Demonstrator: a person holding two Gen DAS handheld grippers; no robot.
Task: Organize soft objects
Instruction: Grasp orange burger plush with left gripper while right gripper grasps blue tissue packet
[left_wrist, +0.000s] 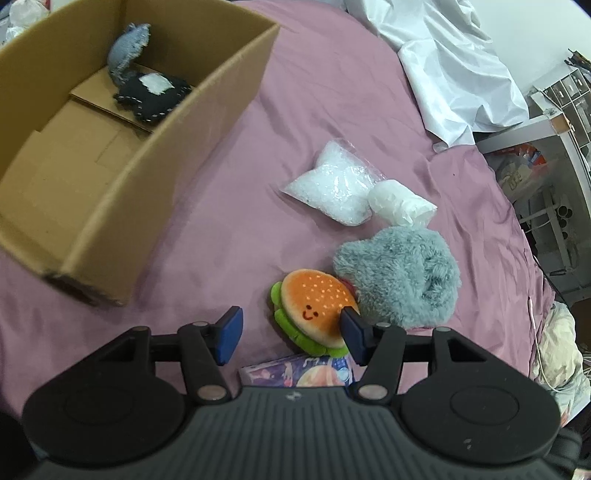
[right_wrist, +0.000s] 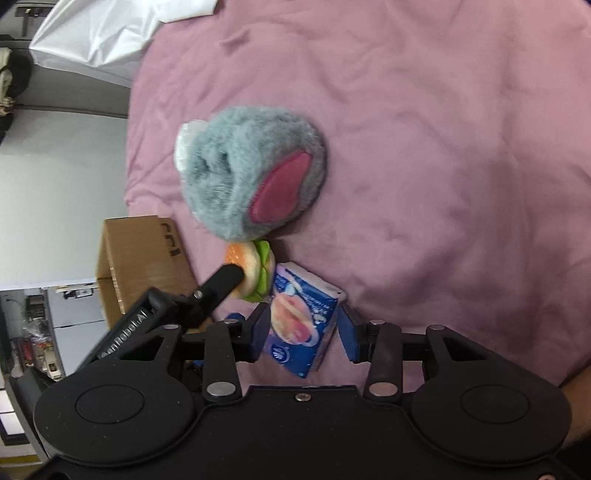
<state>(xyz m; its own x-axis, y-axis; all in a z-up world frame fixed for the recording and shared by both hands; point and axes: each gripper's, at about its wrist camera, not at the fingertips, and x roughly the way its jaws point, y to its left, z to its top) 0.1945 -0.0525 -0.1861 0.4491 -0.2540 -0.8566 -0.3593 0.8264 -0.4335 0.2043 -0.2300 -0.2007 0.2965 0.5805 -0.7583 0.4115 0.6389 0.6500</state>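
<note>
While two toys (left_wrist: 144, 79) fill the box (left_wrist: 110, 206), five soft items dot the bed (left_wrist: 314, 92).

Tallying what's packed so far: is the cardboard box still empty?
Not empty. In the left wrist view the cardboard box is open-topped and holds a grey plush and a black stitched cushion.

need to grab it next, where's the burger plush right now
The burger plush lies on the pink sheet, low in the left wrist view, against the grey furry plush, with the blue tissue pack just below it.
</note>
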